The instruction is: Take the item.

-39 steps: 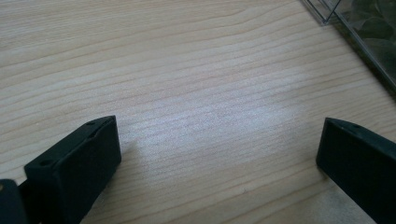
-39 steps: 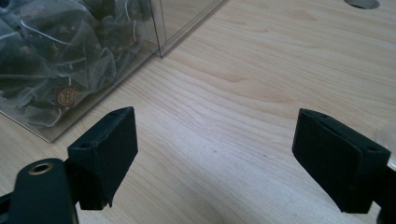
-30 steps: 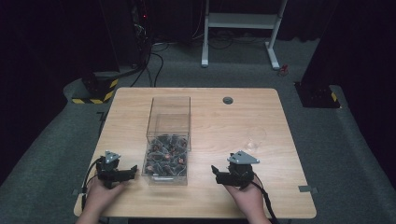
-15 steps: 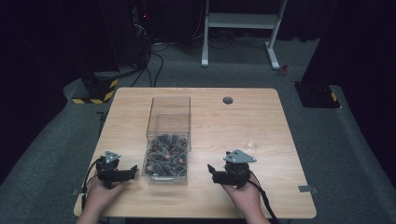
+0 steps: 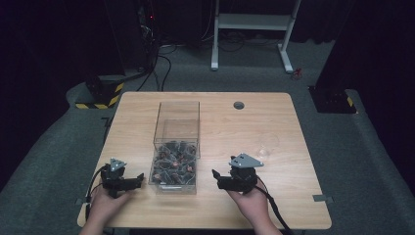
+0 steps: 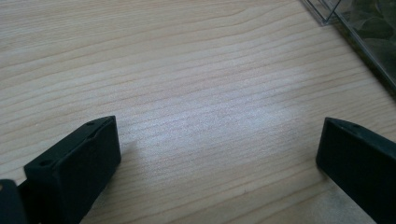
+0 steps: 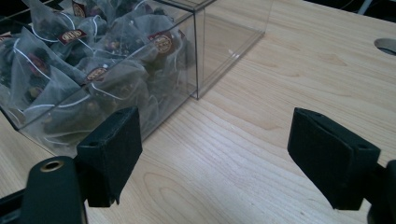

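A clear plastic box [image 5: 177,113] stands on the wooden table [image 5: 274,196], its near part filled with several tea bags [image 5: 173,166], its far part bare. My left gripper [image 5: 140,178] lies left of the box, pointing at it; its jaws stand open over bare wood [image 6: 217,135]. My right gripper [image 5: 215,176] lies right of the box and points left at it. It is open [image 7: 215,126] with nothing between its jaws, which have just been closing slightly. The tea bags [image 7: 70,60] sit behind the box wall [image 7: 233,42], just beyond its left jaw.
A clear glass cup [image 5: 268,144] stands on the table beyond my right gripper. A round cable hole [image 5: 239,105] lies near the far edge. A corner of the box [image 6: 369,42] shows in the left gripper view. Cables trail from both grippers toward the near edge.
My right gripper has shifted a little to the left, toward the box. The left gripper has stayed where it was.
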### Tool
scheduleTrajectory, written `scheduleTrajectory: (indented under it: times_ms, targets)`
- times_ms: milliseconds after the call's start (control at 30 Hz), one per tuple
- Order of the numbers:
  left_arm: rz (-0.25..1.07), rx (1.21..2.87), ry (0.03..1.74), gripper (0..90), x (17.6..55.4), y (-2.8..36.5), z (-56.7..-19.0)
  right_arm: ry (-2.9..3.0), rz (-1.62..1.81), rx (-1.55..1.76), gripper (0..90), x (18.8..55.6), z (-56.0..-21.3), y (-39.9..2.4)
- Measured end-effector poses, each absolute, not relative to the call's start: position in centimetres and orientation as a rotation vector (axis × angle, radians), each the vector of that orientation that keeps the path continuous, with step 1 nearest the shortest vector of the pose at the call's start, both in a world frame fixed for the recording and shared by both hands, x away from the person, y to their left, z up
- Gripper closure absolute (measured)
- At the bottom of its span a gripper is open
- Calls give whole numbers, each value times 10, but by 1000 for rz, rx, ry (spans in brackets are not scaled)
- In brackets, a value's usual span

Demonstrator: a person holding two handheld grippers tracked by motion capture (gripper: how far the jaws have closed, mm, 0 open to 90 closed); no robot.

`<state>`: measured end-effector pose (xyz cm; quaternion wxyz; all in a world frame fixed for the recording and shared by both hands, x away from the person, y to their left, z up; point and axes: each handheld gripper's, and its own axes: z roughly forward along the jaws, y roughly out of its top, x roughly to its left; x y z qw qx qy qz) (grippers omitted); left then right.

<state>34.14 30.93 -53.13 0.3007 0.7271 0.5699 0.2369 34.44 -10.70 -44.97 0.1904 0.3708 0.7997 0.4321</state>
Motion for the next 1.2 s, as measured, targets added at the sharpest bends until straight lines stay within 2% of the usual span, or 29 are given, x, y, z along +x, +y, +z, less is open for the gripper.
scheduleTrajectory:
  times_ms: [700,1200]
  targets:
    - [628,1934,1511,1,341,310,-531,2295,1285,986,252,346,-438,-80]
    - [628,1934,1511,0,341,310,-531,2338,1345,908,369,339,-429,-56]
